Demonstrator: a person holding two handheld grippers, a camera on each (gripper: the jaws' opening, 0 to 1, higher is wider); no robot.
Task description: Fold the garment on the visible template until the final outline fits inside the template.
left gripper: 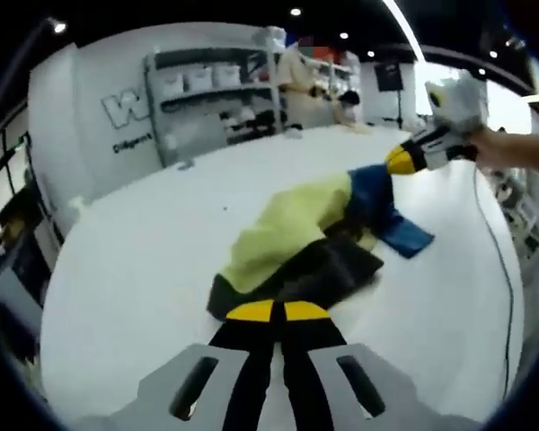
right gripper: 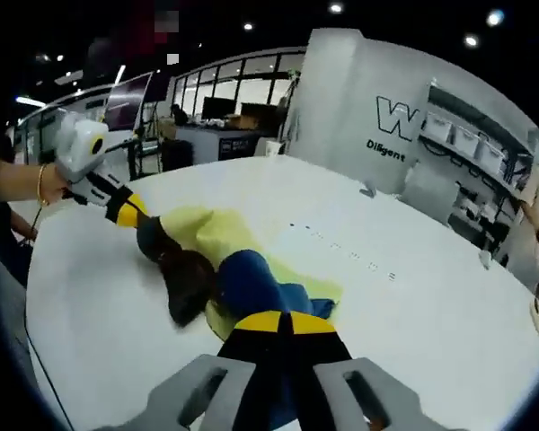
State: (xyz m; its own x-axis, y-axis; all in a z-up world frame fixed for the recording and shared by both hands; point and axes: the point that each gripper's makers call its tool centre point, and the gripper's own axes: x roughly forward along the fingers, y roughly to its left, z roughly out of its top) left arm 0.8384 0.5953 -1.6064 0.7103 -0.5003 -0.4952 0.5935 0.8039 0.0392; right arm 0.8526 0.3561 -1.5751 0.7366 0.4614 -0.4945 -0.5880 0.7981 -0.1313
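A garment (left gripper: 292, 229) with a pale yellow body and black and blue parts lies bunched on the white table (left gripper: 135, 269). In the left gripper view my left gripper (left gripper: 277, 312) is shut on its black end, yellow tips together. My right gripper (left gripper: 397, 160) comes in from the upper right, shut on the blue end. In the right gripper view my right gripper (right gripper: 287, 321) pinches the blue cloth of the garment (right gripper: 251, 283). Across it, my left gripper (right gripper: 130, 214) holds the black end. A faint row of dashes (right gripper: 346, 250) marks the table beyond the garment.
A thin cable (left gripper: 501, 269) runs along the table's right side. A hand (left gripper: 512, 148) holds the right gripper. Shelves with boxes (left gripper: 216, 90) and a wall with lettering stand beyond the far edge. The table edge (right gripper: 36, 296) curves near at the left.
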